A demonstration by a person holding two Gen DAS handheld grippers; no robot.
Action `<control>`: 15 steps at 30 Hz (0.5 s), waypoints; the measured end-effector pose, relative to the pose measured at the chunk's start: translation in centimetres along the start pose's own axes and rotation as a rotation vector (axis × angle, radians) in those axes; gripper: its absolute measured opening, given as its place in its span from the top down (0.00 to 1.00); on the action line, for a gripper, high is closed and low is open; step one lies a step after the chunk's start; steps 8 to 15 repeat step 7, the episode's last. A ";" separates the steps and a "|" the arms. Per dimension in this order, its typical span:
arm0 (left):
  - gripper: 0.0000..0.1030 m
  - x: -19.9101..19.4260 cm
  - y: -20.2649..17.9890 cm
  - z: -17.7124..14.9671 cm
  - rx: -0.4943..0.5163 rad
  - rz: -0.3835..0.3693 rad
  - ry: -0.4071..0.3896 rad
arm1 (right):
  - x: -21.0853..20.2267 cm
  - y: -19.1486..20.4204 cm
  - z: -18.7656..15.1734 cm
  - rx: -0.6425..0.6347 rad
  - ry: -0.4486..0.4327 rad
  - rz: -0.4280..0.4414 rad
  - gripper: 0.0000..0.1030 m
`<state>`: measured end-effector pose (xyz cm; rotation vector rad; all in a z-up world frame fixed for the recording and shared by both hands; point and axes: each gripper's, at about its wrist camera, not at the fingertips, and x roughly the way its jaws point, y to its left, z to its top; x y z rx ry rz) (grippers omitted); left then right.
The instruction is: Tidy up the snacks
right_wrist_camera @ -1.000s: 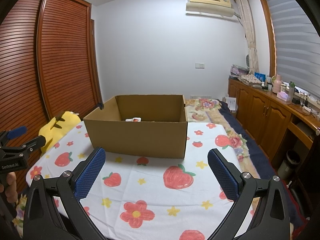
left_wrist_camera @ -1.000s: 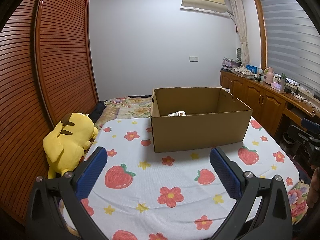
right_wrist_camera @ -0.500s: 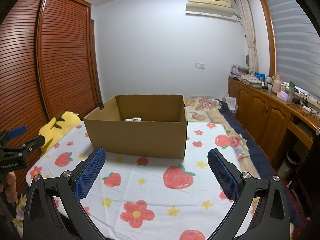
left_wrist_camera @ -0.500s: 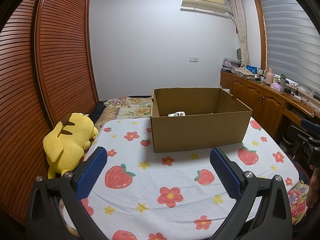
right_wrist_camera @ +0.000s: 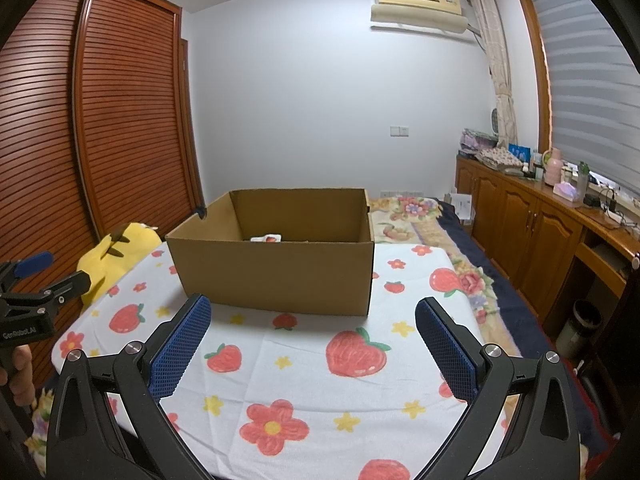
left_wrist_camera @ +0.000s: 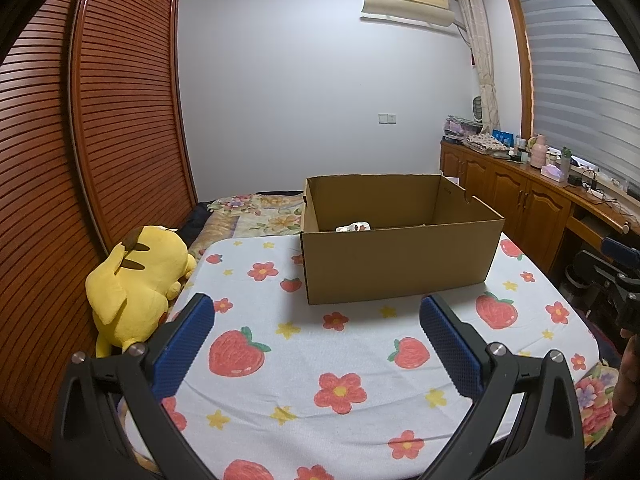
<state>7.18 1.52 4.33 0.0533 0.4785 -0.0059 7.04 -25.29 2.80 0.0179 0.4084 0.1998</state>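
An open brown cardboard box stands on a table covered with a strawberry-and-flower cloth; it also shows in the right wrist view. A white snack packet lies inside it, its top just showing over the rim, also in the right wrist view. My left gripper is open and empty, above the near part of the table. My right gripper is open and empty, also short of the box. Each gripper shows at the edge of the other's view: the right one, the left one.
A yellow plush toy lies against the table's left edge by the wooden louvred wardrobe. A bed with floral bedding lies behind the table. A wooden cabinet with bottles and clutter runs along the right wall; a bin stands below.
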 end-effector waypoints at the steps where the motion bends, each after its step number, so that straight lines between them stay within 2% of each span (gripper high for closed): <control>1: 0.00 0.0 0.0 0.0 0.000 0.000 0.000 | 0.0 0.0 0.0 -0.001 0.000 0.000 0.00; 15: 0.00 0.0 0.0 0.0 0.000 0.000 0.000 | 0.0 0.0 0.0 0.000 0.001 -0.002 0.00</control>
